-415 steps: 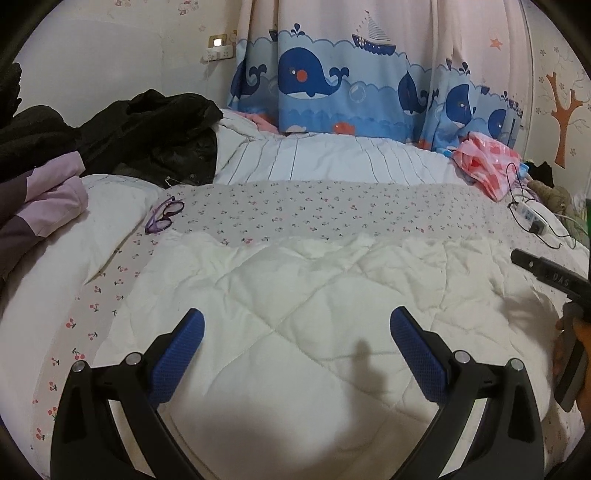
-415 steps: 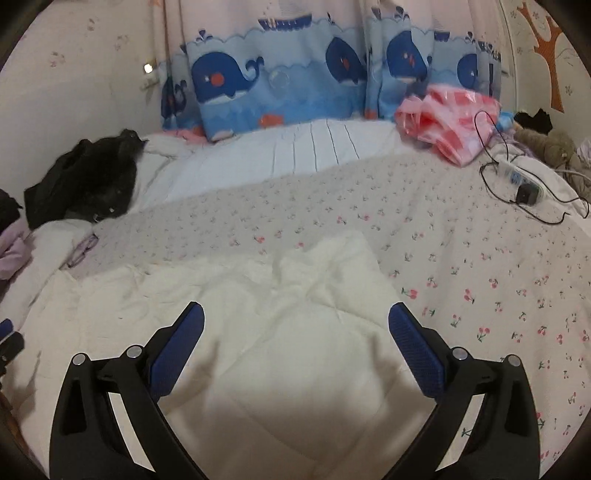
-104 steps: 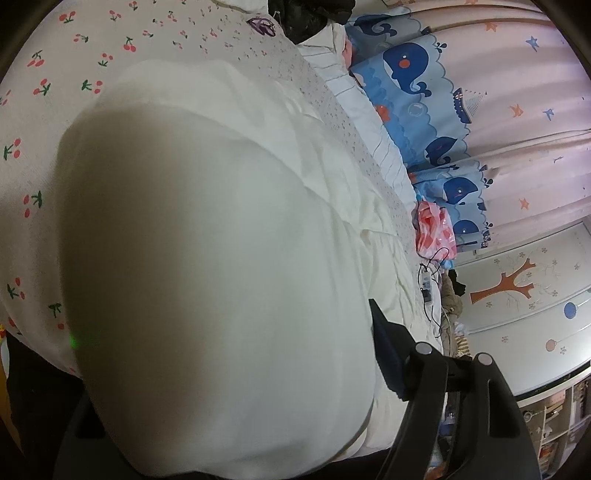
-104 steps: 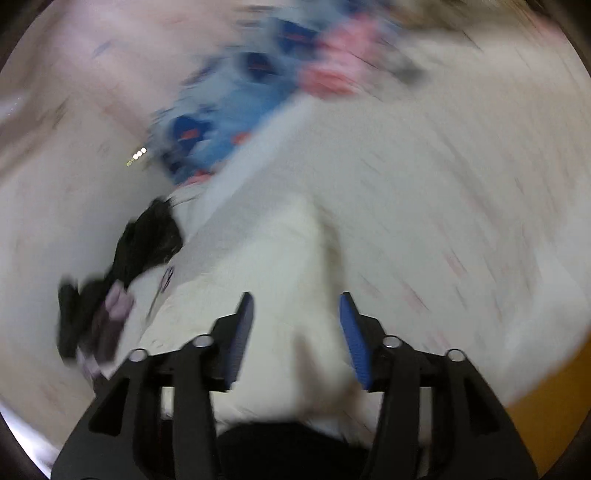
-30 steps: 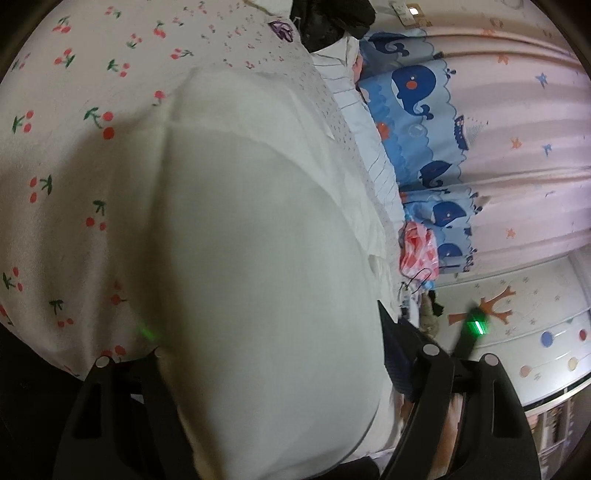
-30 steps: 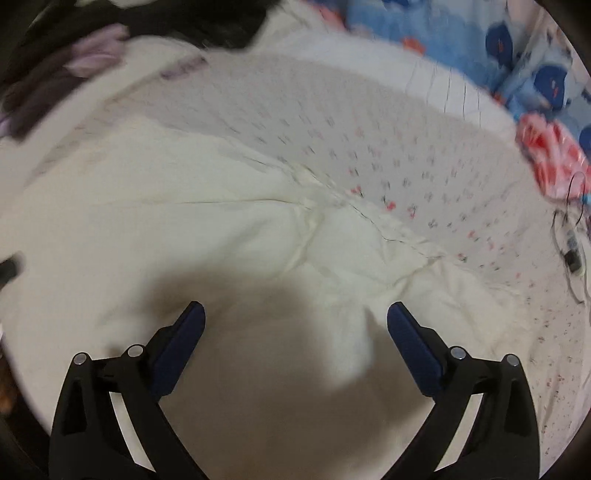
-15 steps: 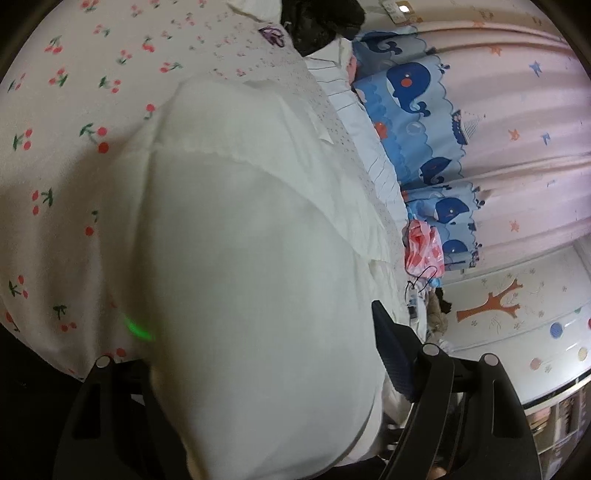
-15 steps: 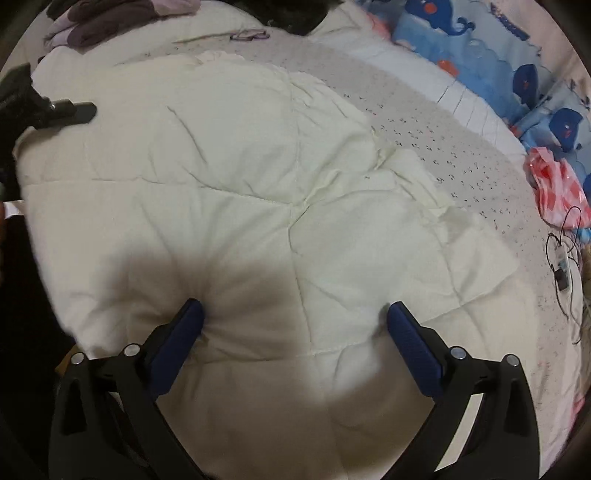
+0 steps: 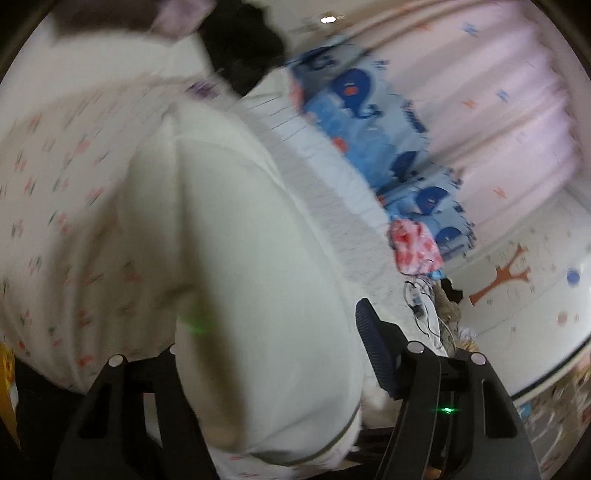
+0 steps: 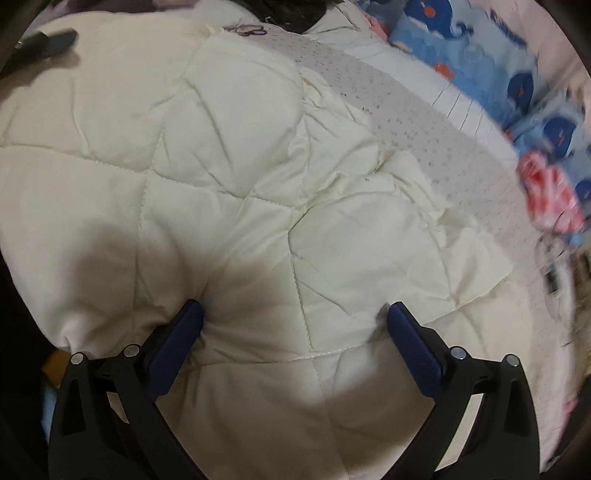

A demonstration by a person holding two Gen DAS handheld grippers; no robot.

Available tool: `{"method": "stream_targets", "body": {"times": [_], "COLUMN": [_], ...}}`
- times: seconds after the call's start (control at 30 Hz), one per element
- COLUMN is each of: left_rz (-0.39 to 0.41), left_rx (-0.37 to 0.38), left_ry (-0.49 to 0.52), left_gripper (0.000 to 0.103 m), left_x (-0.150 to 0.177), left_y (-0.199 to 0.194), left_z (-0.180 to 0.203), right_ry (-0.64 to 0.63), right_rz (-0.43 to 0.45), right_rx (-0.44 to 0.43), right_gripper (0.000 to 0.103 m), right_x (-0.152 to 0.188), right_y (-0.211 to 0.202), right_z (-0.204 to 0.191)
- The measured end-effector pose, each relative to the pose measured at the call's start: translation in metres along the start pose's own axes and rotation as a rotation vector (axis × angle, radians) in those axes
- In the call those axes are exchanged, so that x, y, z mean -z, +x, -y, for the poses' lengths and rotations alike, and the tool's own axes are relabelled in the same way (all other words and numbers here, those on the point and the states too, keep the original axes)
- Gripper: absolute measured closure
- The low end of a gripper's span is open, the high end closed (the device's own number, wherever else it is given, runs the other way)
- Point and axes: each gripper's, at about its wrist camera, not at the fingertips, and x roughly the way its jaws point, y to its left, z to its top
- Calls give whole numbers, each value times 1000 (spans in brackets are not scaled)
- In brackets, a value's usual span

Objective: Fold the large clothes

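Note:
A large cream quilted garment (image 10: 229,177) lies spread on the cherry-print bed sheet (image 9: 55,206). In the right wrist view my right gripper (image 10: 293,319) is open, both blue fingertips pressed into the padding near the garment's near edge. In the left wrist view the same garment (image 9: 251,280) fills the space between the jaws of my left gripper (image 9: 273,339); the right finger (image 9: 373,350) shows, the left one is hidden behind cloth. The left gripper also shows at the far left of the right wrist view (image 10: 44,42).
Black and lilac clothes (image 9: 240,44) are piled at the bed's far end, purple glasses (image 10: 251,29) beside them. A whale-print curtain (image 9: 369,129) hangs behind. A pink checked bag (image 9: 415,251) and a power strip with cables (image 9: 417,306) lie at the bed's right.
The right gripper has moved closer to the garment's near edge and its fingertips press deeper into the padding. The left wrist view has swung, now blurred, with the cloth still between its jaws.

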Motion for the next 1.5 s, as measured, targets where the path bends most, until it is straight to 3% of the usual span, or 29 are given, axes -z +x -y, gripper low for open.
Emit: {"method": "stream_targets", "body": {"times": [0.1,0.2,0.33,0.43,0.53,0.6,0.67,0.8,0.87,0.93,0.97,1.03,1.1,1.17,1.23,1.3,1.33,1.37,1.4,1.43,1.5], "left_rz": [14,-4,-64,-139,-262,-320,-311,-350,-366,-385,-388,-403,-398,-423,-504,-592,-600,-604,-606,-604,-602], "left_rx": [26,17,20,59,79,63,19,77,107,134,142,176,233,303,367,300,283,268,254,243,232], "left_ry": [154,369,608,746,862,949,1056,1040,1037,1027,1024,959,882,856,850,925,946,966,977,986,1017], "left_gripper": [39,39,39,39,39,39,38,39,39,39,39,39,38,38,39,38,38,38,38,38,31], "left_x": [-7,3,43,90,143,175,197,186,181,179,179,169,153,148,152,176,184,193,197,200,204], "left_y": [-2,6,48,87,132,158,164,159,161,157,156,149,135,125,125,151,160,169,172,170,167], "left_z": [56,118,188,228,248,255,265,265,268,265,261,260,262,265,267,264,262,261,264,268,275], "right_ry": [161,499,806,977,1083,1119,1137,1040,978,939,919,882,839,803,841,934,1057,1115,1141,1132,1041], "right_rz": [91,309,512,638,728,714,655,517,409,358,353,412,507,601,624,545,469,446,452,493,565], "right_rx": [-201,-654,-992,-1133,-1221,-1192,-1148,-1047,-952,-913,-916,-929,-976,-1007,-986,-905,-802,-758,-720,-609,-517], "right_gripper": [7,7,7,7,7,7,7,7,7,8,9,30,40,41,40,40,40,40,40,40,35], "right_x": [21,74,148,198,224,229,229,202,185,174,163,152,154,171,201,228,251,263,269,269,241], "right_y": [-25,-55,-65,-65,-60,-55,-50,-54,-56,-57,-56,-71,-97,-121,-125,-106,-89,-85,-87,-106,-138], "right_z": [29,103,180,229,267,287,295,290,273,254,251,242,231,223,217,216,223,227,229,231,230]}}
